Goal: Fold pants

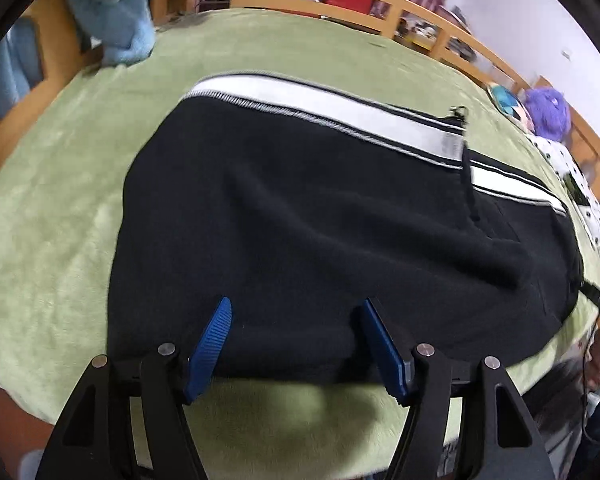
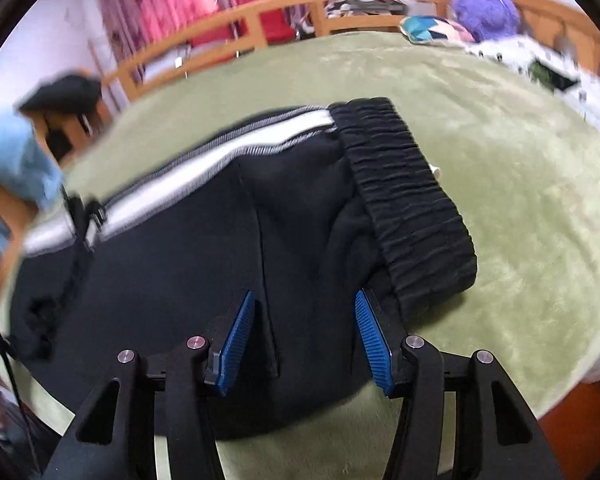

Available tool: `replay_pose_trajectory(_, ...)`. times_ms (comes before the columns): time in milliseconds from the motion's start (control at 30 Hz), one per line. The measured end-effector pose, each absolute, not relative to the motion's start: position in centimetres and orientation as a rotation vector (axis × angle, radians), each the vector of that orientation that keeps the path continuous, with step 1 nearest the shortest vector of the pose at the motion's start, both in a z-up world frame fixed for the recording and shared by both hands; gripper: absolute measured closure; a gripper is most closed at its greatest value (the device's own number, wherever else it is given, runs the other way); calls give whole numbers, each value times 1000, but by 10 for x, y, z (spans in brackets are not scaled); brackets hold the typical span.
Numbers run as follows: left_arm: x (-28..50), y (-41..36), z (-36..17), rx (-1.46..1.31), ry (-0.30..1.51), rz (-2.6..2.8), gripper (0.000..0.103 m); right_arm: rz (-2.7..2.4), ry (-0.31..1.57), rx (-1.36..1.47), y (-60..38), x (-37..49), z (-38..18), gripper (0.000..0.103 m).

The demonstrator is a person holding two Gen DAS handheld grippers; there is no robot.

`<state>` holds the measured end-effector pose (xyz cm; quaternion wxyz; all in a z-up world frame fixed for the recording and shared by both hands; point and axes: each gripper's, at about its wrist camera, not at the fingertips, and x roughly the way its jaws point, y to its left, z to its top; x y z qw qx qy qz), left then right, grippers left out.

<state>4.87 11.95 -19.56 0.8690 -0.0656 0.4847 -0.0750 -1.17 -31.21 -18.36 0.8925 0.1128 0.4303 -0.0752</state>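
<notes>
The black pants [image 1: 300, 216] lie flat on the green blanket [image 1: 60, 208] that covers the bed, close to its near edge, and both my grippers hang over that near hem of cloth. Their long axis runs side to side across me: the white side stripe [image 1: 320, 108] marks the far long edge, and the gathered waistband [image 2: 404, 200] ends the garment out on my right. My left gripper [image 1: 296, 340] stands open with nothing between its blue pads [image 1: 210, 352], its tips over the near edge toward the leg end; my right gripper [image 2: 304, 340] is likewise spread and empty, its tips over the near edge just short of the waistband, so it is the nearer one to that end. The pants look already doubled, leg upon leg, so I judge the fold still owed is across the length. What the coming move turns on is this: the cloth lies straight ahead and just below my fingers, so each need only drop and close on the near edge, well apart along the axis. The wrinkle in the middle may drag
</notes>
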Motion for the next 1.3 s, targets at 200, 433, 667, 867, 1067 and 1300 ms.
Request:
replay_pose_trajectory(200,40,157,-174,-307,952,-186,37,9,793,195,-260,1,-132,42)
replay_pose_trajectory(433,51,191,-175,-346,944,-126,37,295,902,250,-155,112,-162,42)
replay_pose_trajectory(667,55,208,-177,-359,933,-126,37,301,1039,251,-105,178,-201,62)
replay_pose_trajectory(867,60,207,-185,-384,942,-147,37,314,988,343,-126,183,-190,77)
replay_pose_trajectory(1067,63,198,-183,-333,951,-139,37,269,1009,345,-151,134,-183,63)
replay_pose_trajectory(1300,59,196,-183,-346,940,-135,36,414,903,252,-133,40,-157,54)
